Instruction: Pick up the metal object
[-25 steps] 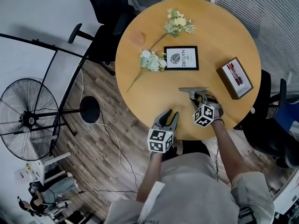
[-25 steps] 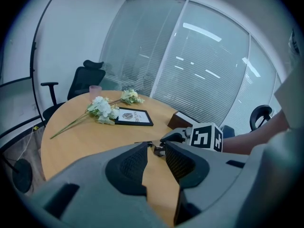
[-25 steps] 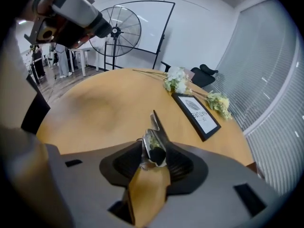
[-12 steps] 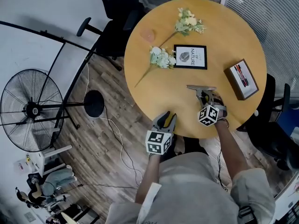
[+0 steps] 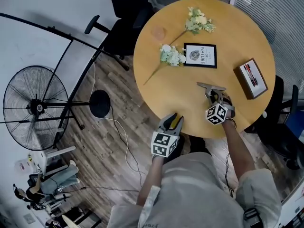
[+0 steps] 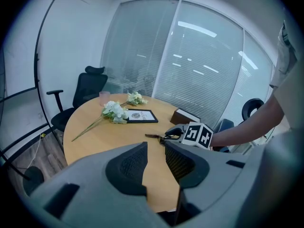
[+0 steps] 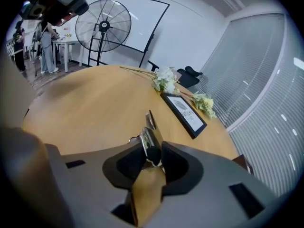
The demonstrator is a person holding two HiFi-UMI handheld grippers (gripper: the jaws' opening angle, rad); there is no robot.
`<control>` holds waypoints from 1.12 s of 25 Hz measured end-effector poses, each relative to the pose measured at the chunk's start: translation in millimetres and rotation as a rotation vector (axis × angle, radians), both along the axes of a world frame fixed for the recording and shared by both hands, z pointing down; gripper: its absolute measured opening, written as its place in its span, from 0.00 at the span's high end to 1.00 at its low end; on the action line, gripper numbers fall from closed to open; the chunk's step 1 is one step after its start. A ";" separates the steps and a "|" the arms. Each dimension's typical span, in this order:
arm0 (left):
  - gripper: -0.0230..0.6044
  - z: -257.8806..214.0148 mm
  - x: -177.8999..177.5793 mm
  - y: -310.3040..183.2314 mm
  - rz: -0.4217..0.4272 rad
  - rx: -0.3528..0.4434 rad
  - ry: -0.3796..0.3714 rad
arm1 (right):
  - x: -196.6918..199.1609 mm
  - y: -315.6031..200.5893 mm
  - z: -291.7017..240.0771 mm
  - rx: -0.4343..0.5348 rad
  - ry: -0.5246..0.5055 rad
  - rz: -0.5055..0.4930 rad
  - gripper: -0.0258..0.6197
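Observation:
The metal object [image 5: 211, 86], a flat-bladed tool with a dark handle, lies on the round wooden table [image 5: 190, 108] near its front edge. My right gripper [image 5: 214, 97] is over its handle. In the right gripper view the tool [image 7: 150, 133] sits between the pads, which have just been closing and now press on it from both sides. My left gripper [image 5: 173, 119] hovers at the table's near rim, a narrow gap between its jaws and nothing in them. From the left gripper view [image 6: 156, 151] I see the tool [image 6: 157, 137] ahead beside the right gripper's marker cube [image 6: 197, 135].
A framed print [image 5: 200, 55], two sprays of white flowers [image 5: 172, 55] [image 5: 199, 20], a pink cup [image 5: 159, 32] and a brown box [image 5: 251, 78] sit further back on the table. A floor fan [image 5: 35, 107] stands left, with black chairs [image 5: 126, 13] behind the table.
The right gripper's jaws have drawn in around the tool's handle while staying in place. The left gripper has shifted a little along the table's edge. The head view has moved slightly.

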State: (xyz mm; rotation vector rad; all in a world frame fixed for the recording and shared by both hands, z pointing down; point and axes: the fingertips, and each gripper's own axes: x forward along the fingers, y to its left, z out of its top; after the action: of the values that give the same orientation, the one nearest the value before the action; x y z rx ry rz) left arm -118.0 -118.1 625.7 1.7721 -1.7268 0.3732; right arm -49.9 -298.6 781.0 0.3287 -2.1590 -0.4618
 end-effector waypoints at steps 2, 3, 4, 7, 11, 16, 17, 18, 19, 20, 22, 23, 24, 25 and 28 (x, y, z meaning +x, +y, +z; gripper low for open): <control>0.80 -3.4 -2.1 1.5 0.000 0.012 -0.003 | 0.8 1.5 0.8 -0.008 0.009 0.011 0.82; 0.80 -4.9 -2.7 2.3 0.003 0.016 -0.010 | 1.9 2.5 1.3 -0.014 0.012 0.017 0.82; 0.80 -6.5 -3.3 3.3 0.008 0.020 -0.018 | 2.9 3.9 1.7 -0.019 0.014 0.023 0.82; 0.79 -12.6 -5.2 6.8 0.022 0.031 -0.032 | 5.2 8.3 1.1 -0.028 0.027 0.033 0.82; 0.80 -20.1 -6.9 12.0 0.034 0.052 -0.044 | 9.0 16.7 1.0 -0.040 0.054 0.034 0.81; 0.80 -26.1 -4.2 15.8 0.058 0.065 -0.054 | 14.9 28.7 -0.4 -0.057 0.082 0.037 0.81; 0.80 -26.4 -3.0 16.2 0.062 0.068 -0.053 | 17.0 30.9 -0.3 -0.063 0.085 0.041 0.81; 0.80 -26.4 -1.9 16.6 0.066 0.071 -0.051 | 19.2 33.3 -0.2 -0.070 0.089 0.046 0.81; 0.80 -26.3 -1.0 17.0 0.069 0.074 -0.049 | 21.3 35.9 -0.1 -0.080 0.092 0.051 0.81; 0.80 -26.4 0.0 17.4 0.071 0.076 -0.047 | 23.2 38.9 -0.1 -0.093 0.094 0.057 0.81; 0.80 -26.8 2.5 18.3 0.079 0.078 -0.043 | 26.5 45.0 -1.2 -0.125 0.088 0.071 0.81; 0.80 -26.9 4.5 18.6 0.085 0.079 -0.041 | 28.4 47.5 -2.1 -0.140 0.082 0.081 0.81; 0.80 -27.0 7.0 18.9 0.094 0.081 -0.039 | 30.7 49.4 -3.1 -0.152 0.076 0.091 0.82; 0.80 -27.0 9.8 19.1 0.105 0.082 -0.037 | 33.1 50.9 -3.9 -0.162 0.070 0.101 0.82; 0.80 -27.1 16.5 19.9 0.136 0.086 -0.035 | 39.0 57.0 -5.6 -0.186 0.063 0.119 0.82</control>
State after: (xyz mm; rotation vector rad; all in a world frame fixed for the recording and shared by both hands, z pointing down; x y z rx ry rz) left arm -101.5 -98.3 598.6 1.9622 -1.6732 0.3950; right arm -10.9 -241.5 775.4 0.3322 -2.0892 -0.1995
